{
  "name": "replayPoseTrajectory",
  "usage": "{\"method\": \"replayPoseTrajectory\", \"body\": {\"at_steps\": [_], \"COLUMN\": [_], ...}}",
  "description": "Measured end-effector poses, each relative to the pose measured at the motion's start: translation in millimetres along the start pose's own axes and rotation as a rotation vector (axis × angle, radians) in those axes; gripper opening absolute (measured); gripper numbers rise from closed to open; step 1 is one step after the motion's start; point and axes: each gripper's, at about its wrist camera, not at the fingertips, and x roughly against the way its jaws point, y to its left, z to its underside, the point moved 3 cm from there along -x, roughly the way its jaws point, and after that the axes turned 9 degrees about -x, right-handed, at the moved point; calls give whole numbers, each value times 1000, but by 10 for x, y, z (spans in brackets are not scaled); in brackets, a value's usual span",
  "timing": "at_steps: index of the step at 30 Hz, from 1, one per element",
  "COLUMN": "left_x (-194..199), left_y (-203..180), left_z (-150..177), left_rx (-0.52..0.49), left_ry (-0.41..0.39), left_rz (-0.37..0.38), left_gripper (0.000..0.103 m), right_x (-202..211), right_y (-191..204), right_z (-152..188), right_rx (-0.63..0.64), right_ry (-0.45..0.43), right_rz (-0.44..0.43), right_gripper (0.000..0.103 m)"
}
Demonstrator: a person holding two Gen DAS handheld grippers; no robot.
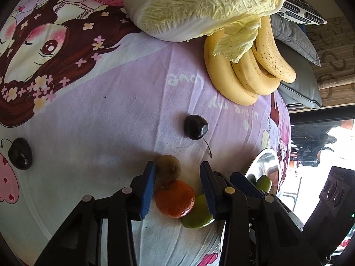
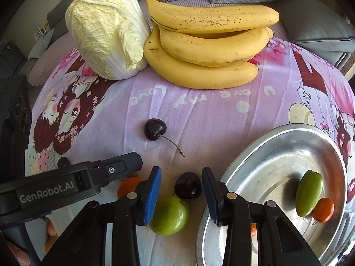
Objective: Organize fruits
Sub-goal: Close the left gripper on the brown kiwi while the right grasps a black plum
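My left gripper [image 1: 177, 190] points down at a cluster of fruit on the printed cloth. A small orange [image 1: 175, 198] lies between its blue pads, close against the left one with a thin gap at the right one. A brown kiwi-like fruit [image 1: 168, 168] sits at the tips and a green fruit [image 1: 197, 215] lies partly under the right pad. My right gripper [image 2: 180, 191] stands open over a dark cherry [image 2: 188, 185], which is nearer its right pad, and a round green fruit [image 2: 169, 216]. The left gripper's black body [image 2: 88, 177] is beside it.
A metal tray [image 2: 277, 153] at the right holds a green oblong fruit [image 2: 309, 192] and a small orange [image 2: 324, 209]. A stemmed cherry [image 2: 154, 129] lies mid-cloth, another cherry [image 1: 20, 154] far left. Bananas [image 2: 210, 44] and a cabbage [image 2: 106, 28] fill the back, before grey cushions [image 2: 321, 28].
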Motion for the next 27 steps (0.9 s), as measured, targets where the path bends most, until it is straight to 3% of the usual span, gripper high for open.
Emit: {"method": "replayPoseTrajectory", "body": {"at_steps": [5, 14, 25, 27], "left_x": [-20, -106, -85, -66], "left_y": [-8, 28, 14, 8], "left_z": [-17, -29, -48, -61], "left_rx": [-1, 15, 3, 1], "left_ry": [-12, 10, -6, -13], "left_rz": [-19, -33, -47, -46], "left_gripper": [31, 30, 26, 26], "right_x": [-28, -101, -163, -174], "right_y": [10, 113, 250, 253], "right_z": [14, 56, 130, 139], "right_rx": [1, 43, 75, 75], "right_ry": [25, 44, 37, 33], "right_rz": [28, 109, 148, 163], "right_gripper": [37, 35, 35, 29]}}
